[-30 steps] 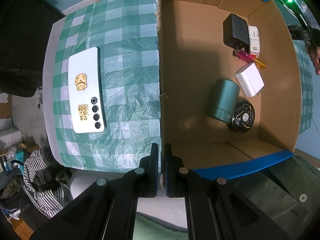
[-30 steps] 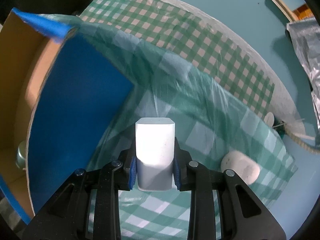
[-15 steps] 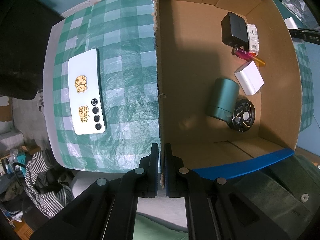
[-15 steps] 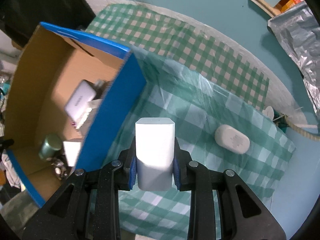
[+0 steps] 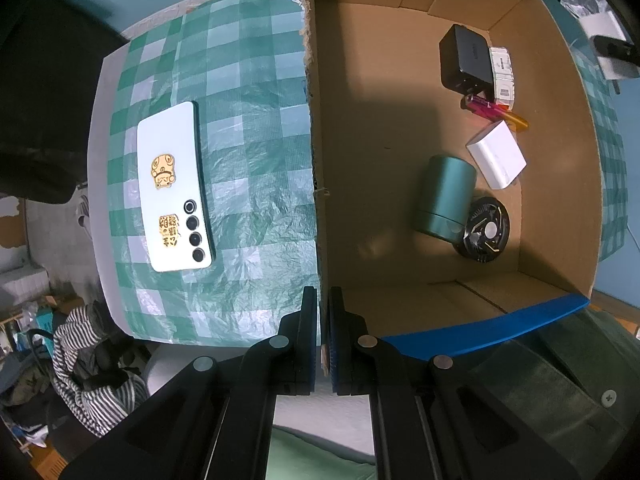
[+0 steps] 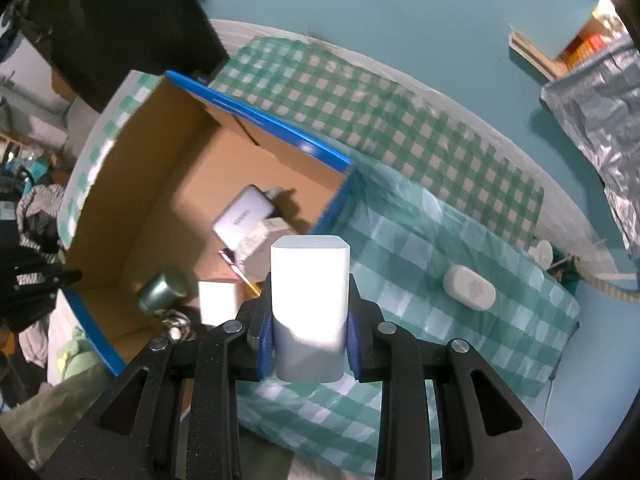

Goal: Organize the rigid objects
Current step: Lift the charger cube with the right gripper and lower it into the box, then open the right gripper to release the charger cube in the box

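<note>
My right gripper point(image 6: 310, 336) is shut on a white rounded block point(image 6: 309, 300), held high above the green checked cloth beside the cardboard box point(image 6: 160, 184). My left gripper point(image 5: 323, 340) is shut on the near wall of that cardboard box point(image 5: 320, 240), pointing straight down. Inside the box lie a black adapter point(image 5: 464, 56), a white cube charger point(image 5: 496, 154), a green cylinder point(image 5: 446, 196), a black round fan point(image 5: 484, 232) and a pink lighter point(image 5: 486, 106). A white phone point(image 5: 172, 188) lies on the cloth left of the box. A white oval case point(image 6: 469, 287) rests on the cloth to the right.
The table is round, covered by a green checked cloth point(image 5: 248, 120). A striped garment point(image 5: 92, 352) lies below the table edge. Silver foil bag point(image 6: 600, 112) sits at the far right. The box has blue outer walls point(image 6: 264, 120).
The right gripper has risen with the white block, so the box interior and the oval case now show below it. The left gripper has stayed on the box wall.
</note>
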`<state>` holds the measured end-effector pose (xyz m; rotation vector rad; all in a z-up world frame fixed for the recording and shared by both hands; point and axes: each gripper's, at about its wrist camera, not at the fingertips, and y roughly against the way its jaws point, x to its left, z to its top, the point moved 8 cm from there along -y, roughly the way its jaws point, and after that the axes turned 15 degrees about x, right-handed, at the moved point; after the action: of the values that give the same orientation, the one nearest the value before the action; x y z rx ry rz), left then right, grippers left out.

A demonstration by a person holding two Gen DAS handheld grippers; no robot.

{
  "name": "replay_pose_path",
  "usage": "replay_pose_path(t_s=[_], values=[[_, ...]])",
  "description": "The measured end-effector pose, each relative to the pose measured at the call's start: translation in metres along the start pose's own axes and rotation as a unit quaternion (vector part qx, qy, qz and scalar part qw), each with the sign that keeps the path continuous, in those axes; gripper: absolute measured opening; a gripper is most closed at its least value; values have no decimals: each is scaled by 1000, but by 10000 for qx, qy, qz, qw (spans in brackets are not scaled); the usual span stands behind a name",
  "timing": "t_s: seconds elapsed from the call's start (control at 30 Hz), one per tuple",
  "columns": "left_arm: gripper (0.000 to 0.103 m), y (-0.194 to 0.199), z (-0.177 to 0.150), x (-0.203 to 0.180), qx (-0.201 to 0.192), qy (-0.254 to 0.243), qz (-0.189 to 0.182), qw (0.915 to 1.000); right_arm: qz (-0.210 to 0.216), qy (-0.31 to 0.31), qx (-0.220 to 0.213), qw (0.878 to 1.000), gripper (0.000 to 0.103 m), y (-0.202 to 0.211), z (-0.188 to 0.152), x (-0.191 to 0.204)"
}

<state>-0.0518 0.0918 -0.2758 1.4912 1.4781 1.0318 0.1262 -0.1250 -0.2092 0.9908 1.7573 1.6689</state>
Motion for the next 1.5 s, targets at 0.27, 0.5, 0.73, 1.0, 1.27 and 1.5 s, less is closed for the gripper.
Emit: replay_pose_path(t_s=[0.27, 0.5, 0.73, 1.0, 1.27, 1.5], values=[[6, 1, 0, 0, -29, -22, 12, 10000, 19, 319, 7, 9995, 28, 1, 8, 33], [6, 0, 0, -1, -53, -38, 29, 10000, 11, 460, 128, 9989, 28, -14, 16, 52], [6, 1, 1, -1, -51, -42, 18, 10000, 43, 516, 304, 9982, 28, -36, 22, 63], [6, 0, 1, -1, -50, -29, 1, 10000, 24, 485, 509, 9975, 28, -59, 26, 62], [6, 0, 1, 0, -46, -34, 9, 10000, -131, 484, 445, 9978, 31, -62, 24, 58], [6, 1, 1, 0, -57, -25, 18, 10000, -99, 434, 189, 9988, 31, -43, 25, 53]])
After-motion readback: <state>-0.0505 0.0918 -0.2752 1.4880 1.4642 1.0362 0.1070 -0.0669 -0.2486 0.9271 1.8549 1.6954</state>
